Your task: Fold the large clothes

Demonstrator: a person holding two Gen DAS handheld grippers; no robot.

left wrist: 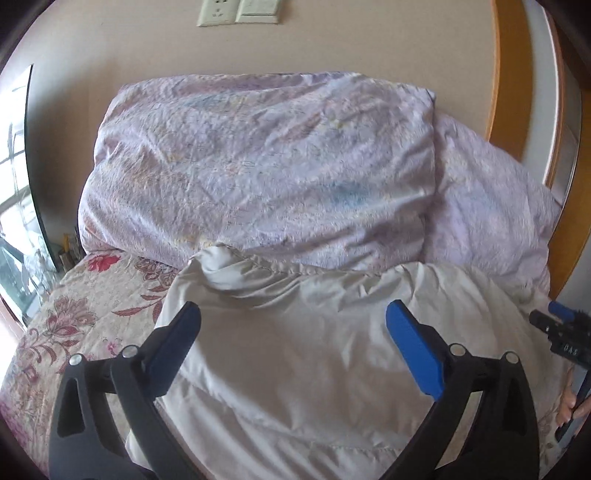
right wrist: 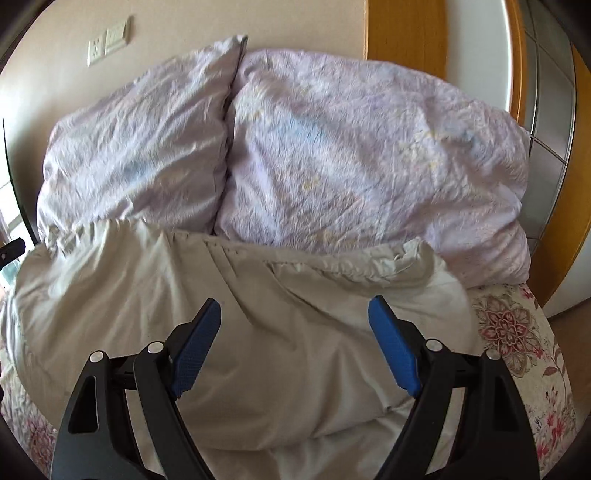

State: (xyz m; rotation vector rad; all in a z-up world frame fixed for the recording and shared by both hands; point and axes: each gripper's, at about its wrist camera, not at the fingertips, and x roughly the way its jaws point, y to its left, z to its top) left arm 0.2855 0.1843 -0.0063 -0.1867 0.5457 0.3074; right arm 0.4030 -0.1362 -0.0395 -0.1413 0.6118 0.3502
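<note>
Left wrist view: left gripper (left wrist: 293, 314) spread wide, blue pads (left wrist: 413, 347) apart, nothing clamped between them, hanging over a pale cream padded garment (left wrist: 295, 350). Garment filling the picture from the centre down to 6 o'clock, puffy and creased, with a gathered, stitched hem (left wrist: 258, 264) running across its far edge at about 12 o'clock from the fingers. Beyond that hem, at 12 o'clock, a bulky lilac duvet (left wrist: 258, 166) piled against a beige wall (left wrist: 332, 44). At 9 o'clock, a floral bedspread (left wrist: 74, 314) under the garment's edge. At 3 o'clock, part of the other gripper and fingers of a hand (left wrist: 570, 402) at the frame's rim. At 12 o'clock near the top rim, a wall socket (left wrist: 218, 13).

Right wrist view: right gripper (right wrist: 294, 308) likewise parted, blue pads (right wrist: 195, 350) well apart, gripping nothing, cloth showing in the gap below. Same cream garment (right wrist: 277, 350) lying from 9 o'clock across the centre to 6 o'clock, hem (right wrist: 332, 266) touching the heap behind it. At 12 o'clock, lilac duvet (right wrist: 369, 166); at 10 o'clock, a matching pillow (right wrist: 136, 147) leaning beside it. At 4 o'clock, floral bedspread (right wrist: 517, 332) bare beside the garment. At 1 o'clock, a wooden door frame (right wrist: 406, 37).
</note>
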